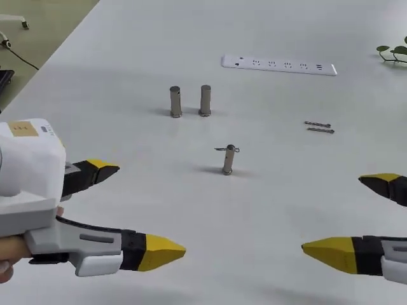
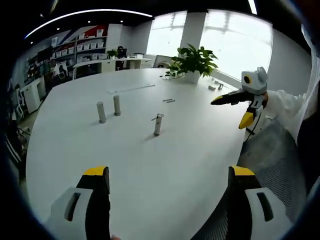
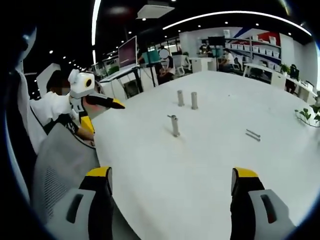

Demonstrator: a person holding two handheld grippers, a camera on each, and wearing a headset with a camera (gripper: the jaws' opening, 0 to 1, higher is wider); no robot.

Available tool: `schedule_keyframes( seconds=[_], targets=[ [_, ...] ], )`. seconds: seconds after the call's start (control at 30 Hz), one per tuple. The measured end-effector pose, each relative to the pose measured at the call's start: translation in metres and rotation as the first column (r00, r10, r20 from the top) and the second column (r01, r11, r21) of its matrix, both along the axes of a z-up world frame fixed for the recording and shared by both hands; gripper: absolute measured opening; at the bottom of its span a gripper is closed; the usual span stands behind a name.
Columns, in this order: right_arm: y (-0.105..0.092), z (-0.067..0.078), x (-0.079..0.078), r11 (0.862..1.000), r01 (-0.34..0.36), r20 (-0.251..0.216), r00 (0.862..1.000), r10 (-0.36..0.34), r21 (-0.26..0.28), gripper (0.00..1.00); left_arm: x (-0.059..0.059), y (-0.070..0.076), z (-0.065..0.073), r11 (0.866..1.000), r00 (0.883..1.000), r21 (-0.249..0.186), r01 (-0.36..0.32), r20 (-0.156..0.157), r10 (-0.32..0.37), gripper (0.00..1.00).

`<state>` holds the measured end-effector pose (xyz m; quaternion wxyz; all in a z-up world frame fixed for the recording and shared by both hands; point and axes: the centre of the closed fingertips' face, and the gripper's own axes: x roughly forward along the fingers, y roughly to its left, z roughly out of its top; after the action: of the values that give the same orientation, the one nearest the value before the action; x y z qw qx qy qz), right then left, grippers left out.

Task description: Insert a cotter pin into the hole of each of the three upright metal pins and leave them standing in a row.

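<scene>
Cotter pin [image 1: 227, 150] sits through the nearest metal pin [image 1: 228, 160], which stands ahead of and between the left gripper [image 1: 143, 206] and right gripper [image 1: 336, 215], both spread wide and empty. Farther off, ahead of the left gripper, stand two bare pins [image 1: 175, 101]. Two loose cotter pins [image 1: 318, 127] lie ahead of the right gripper. Farthest, the head view shows a power strip [image 1: 278, 65], and the left gripper view a potted plant [image 2: 192, 62].

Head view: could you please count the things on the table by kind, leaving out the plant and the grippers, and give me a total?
Upright metal pins: 3
Cotter pins: 3 (1 fitted, 2 loose)
Power strip: 1
Total: 7
</scene>
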<state>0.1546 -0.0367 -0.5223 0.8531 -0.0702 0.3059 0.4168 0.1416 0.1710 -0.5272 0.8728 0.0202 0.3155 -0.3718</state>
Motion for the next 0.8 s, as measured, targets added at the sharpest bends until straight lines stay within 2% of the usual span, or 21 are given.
schedule_keyframes(
  seconds=[0.07,0.17,0.3,0.47,0.57,0.7,0.8],
  targets=[
    [0.001,0.001,-0.001,1.0,0.008,-0.009,1.0,-0.007,0.016,0.98,0.001,-0.001,0.002,1.0,1.0,-0.007,0.003,0.011,-0.003,0.97],
    [-0.002,0.001,-0.001,1.0,0.02,-0.012,1.0,-0.02,0.01,0.98,0.002,-0.001,0.004,1.0,1.0,-0.004,0.017,0.019,-0.017,0.99],
    [-0.004,0.006,0.002,0.998,0.049,-0.005,0.999,-0.049,0.041,0.98,0.007,-0.001,0.007,1.0,1.0,-0.016,0.02,0.025,-0.019,0.99],
    [-0.009,0.011,0.004,0.994,0.084,-0.001,0.996,-0.084,0.063,0.98,0.021,0.002,0.014,0.999,0.999,-0.044,0.016,0.032,-0.015,0.99],
    [-0.013,0.012,0.005,0.992,0.104,-0.001,0.995,-0.105,0.073,0.98,0.03,0.004,0.017,0.997,1.0,-0.072,0.009,0.016,-0.007,0.99],
    [-0.018,0.01,0.003,0.989,0.13,-0.008,0.992,-0.129,0.077,0.98,0.055,0.017,0.016,1.0,0.998,0.005,0.014,0.067,-0.014,0.99],
    [-0.02,0.008,0.001,0.988,0.139,-0.017,0.99,-0.138,0.073,0.98,0.076,0.025,0.019,1.0,0.995,0.027,0.005,0.103,-0.008,0.99]
  ],
)
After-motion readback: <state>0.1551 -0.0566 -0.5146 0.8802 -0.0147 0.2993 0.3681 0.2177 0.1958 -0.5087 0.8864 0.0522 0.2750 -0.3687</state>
